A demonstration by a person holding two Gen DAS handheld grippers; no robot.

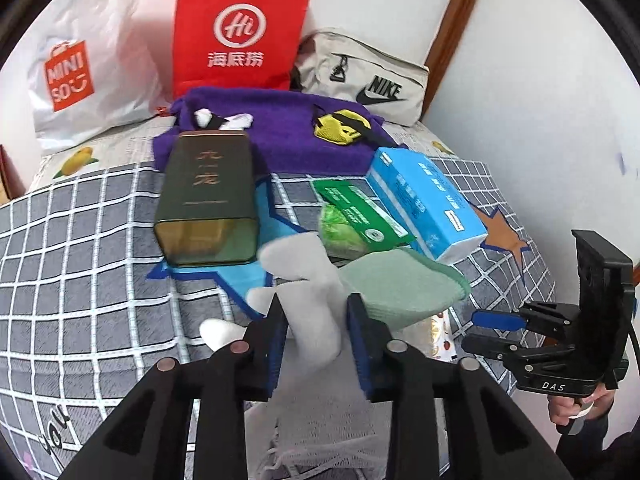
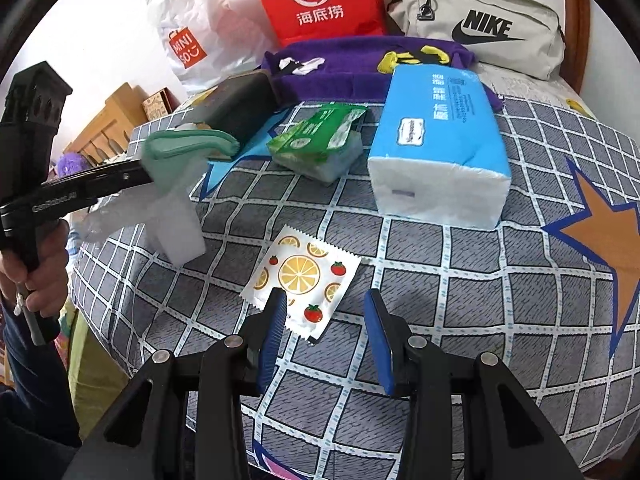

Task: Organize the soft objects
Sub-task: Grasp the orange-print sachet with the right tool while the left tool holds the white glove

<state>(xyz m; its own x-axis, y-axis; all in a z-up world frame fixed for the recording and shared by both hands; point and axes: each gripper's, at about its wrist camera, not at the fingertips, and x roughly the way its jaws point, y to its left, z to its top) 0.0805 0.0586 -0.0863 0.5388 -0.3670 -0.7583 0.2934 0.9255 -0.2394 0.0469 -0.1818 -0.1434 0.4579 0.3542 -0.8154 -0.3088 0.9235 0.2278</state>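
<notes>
My left gripper [image 1: 316, 316] is shut on a white knit glove [image 1: 316, 332], which fills the gap between the blue pads. In the right wrist view the glove [image 2: 176, 224] hangs off the bed from that left gripper [image 2: 144, 176]. A pale green cloth [image 1: 400, 288] is bunched against the fingertips; I cannot tell whether it is gripped too. My right gripper [image 2: 324, 320] stands open just above a flat fruit-print sachet [image 2: 304, 272] lying on the checked bedspread [image 2: 460, 300], with nothing pressed between its pads. It shows at the right in the left wrist view [image 1: 480, 332].
On the bed lie a dark green tin [image 1: 208, 200], a green wipes pack [image 1: 360, 216], a blue tissue pack [image 1: 428, 204] and a purple cloth [image 1: 272, 136]. A red bag [image 1: 240, 32], a white shopping bag [image 1: 88, 68] and a beige Nike pouch [image 1: 368, 76] line the wall.
</notes>
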